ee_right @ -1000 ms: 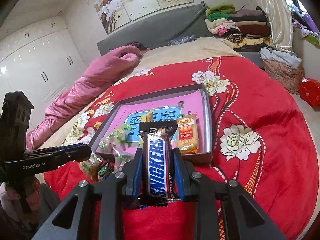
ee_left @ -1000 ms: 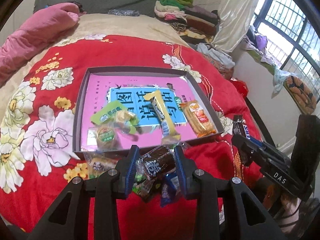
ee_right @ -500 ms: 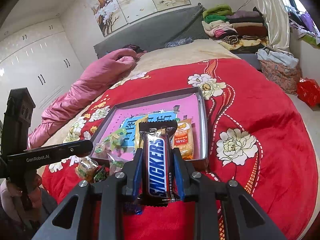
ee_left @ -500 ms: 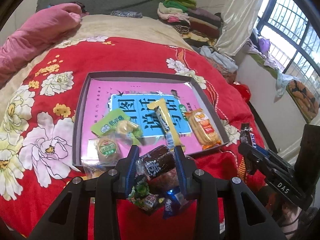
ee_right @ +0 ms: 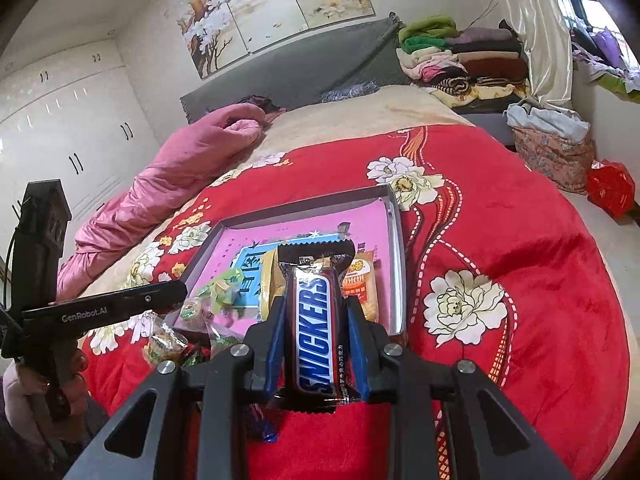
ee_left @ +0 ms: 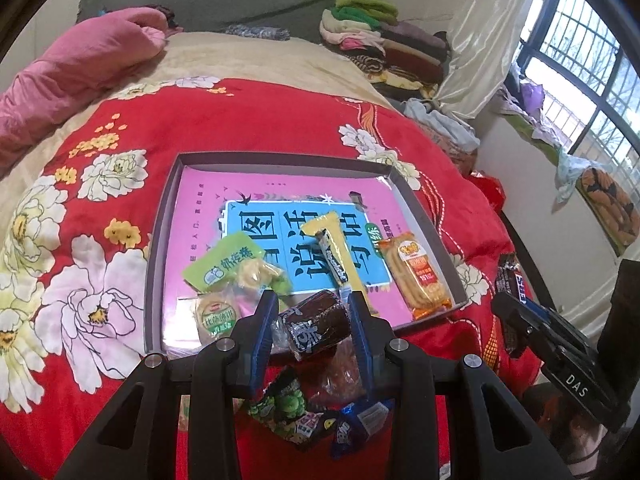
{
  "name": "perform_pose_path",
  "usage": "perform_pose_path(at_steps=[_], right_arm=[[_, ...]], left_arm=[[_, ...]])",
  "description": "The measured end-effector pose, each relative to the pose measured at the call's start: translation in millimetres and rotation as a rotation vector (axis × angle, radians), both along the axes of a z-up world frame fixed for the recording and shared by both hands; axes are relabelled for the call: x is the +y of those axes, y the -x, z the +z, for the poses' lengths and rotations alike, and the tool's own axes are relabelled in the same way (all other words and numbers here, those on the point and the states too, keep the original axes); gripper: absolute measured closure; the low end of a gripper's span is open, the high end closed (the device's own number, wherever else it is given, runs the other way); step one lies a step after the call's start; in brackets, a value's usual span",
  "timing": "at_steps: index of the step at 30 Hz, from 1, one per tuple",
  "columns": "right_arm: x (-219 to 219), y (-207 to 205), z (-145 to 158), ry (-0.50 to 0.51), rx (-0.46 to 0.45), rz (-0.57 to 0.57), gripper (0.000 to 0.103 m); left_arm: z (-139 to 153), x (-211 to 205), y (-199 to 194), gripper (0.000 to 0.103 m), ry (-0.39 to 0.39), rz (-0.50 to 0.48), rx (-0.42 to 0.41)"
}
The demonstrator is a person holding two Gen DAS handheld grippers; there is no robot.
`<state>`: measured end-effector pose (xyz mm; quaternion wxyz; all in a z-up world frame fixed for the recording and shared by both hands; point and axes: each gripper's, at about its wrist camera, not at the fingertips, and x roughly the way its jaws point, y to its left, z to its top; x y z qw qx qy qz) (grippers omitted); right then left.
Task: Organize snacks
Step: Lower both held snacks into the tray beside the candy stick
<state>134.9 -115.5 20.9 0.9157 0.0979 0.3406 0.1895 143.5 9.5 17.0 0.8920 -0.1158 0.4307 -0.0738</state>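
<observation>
Left wrist view is showing the left gripper (ee_left: 313, 322) rising, fingers clamping a brown cake (ee_left: 316, 326) — over the tray (ee_left: 157, 264) edge now, nearing a drop. Right gripper (ee_right: 316, 336) is gripping one Snickers (ee_right: 316, 332) short of the tray; five snacks are lying inside, about four loose on the bed (ee_left: 120, 128).

My left wrist camera looks forward along my left gripper (ee_left: 312, 316), from close above the near edge of the tray (ee_left: 158, 240), toward the headboard. My right wrist camera looks from the tray's (ee_right: 396, 240) near right corner, same direction, a little lower. Both views share the tray and red blanket (ee_left: 260, 120).
</observation>
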Motion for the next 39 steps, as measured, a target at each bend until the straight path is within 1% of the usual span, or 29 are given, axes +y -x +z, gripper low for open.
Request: perform_pose_path(at_steps=[7,11,18,24,32,39], right_arm=[[-0.4,0.6,3.0,-0.001,-0.007,-0.005,0.074],[-2.9,-0.3,5.6,0.000,-0.012,-0.016,0.074],[-3.5,-5.2,9.9,-0.012,-0.014,-0.025,0.074],[0.4,-8.8,10.8,-0.006,-0.015,-0.029,0.074],[8.7,-15.9,11.7,0.003,-0.023,-0.030,0.074],[16.0,-26.3,14.3,0.000,-0.035,-0.019,0.074]], left_arm=[[1.2,-2.8,-10.2,0.066,0.013,-0.005,-0.006],[3.8,-5.7,-14.9,0.066,0.016,-0.015,-0.023],[3.8,-5.8,-15.6,0.066,0.010,-0.017,-0.034],[0.3,-2.6,-18.4,0.066,0.030,-0.024,-0.038],[-10.2,2.8,-24.4,0.066,0.013,-0.018,-0.017],[-17.4,4.2,-26.5,0.066,0.021,-0.022,-0.001]])
